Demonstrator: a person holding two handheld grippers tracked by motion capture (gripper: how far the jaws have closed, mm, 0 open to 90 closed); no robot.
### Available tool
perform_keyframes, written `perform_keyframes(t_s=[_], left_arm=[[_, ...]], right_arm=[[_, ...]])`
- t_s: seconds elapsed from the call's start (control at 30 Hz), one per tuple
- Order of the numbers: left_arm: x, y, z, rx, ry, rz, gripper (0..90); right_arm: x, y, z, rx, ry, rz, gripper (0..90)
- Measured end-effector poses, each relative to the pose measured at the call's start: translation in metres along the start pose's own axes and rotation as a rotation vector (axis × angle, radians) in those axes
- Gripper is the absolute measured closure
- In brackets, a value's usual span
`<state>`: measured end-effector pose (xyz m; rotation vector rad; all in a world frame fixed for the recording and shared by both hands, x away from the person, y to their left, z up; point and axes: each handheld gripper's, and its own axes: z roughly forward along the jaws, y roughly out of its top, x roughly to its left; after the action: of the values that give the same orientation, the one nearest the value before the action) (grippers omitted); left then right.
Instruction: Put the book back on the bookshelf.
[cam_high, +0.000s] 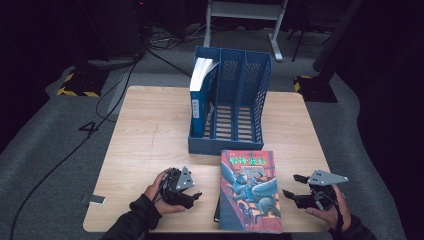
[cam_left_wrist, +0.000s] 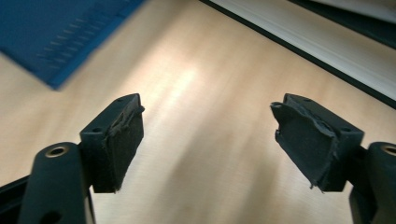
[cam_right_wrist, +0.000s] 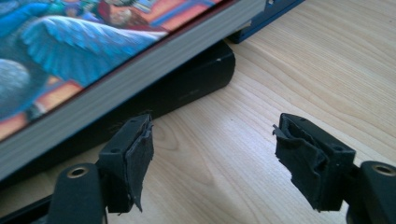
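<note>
Blue file rack (cam_high: 250, 90) (one book (cam_high: 200, 97) inside), colourful book (cam_high: 249, 192) nearer

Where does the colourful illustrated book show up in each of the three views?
High view: the illustrated book lies bottom centre, in front of the blue file rack.
Left gripper view: its page edge runs across the upper right.
Right gripper view: its cover is upper left, resting on a black book.
Shared landmark: the wooden table.
</note>
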<state>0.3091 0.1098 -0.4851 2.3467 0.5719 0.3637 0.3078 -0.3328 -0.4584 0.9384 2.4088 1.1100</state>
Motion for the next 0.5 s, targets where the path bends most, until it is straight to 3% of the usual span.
perform_keyframes(t_s=[0.2, 0.33, 0.5], left_arm=[[-0.014, -0.006, 0.006, 0.020, -0.062, 0.008, 22.5], [-0.014, -0.008, 0.007, 0.006, -0.084, -0.013, 22.3], [-0.012, -0.010, 0.011, 0.004, -0.108, -0.027, 19.5]], right_arm=[[0.007, 0.006, -0.010, -0.026, 0.008, 0.003, 29.6], [0.015, 0.014, -0.019, -0.076, 0.014, -0.005, 31.2], [0.029, 0.022, -0.019, -0.071, 0.057, -0.030, 31.1]])
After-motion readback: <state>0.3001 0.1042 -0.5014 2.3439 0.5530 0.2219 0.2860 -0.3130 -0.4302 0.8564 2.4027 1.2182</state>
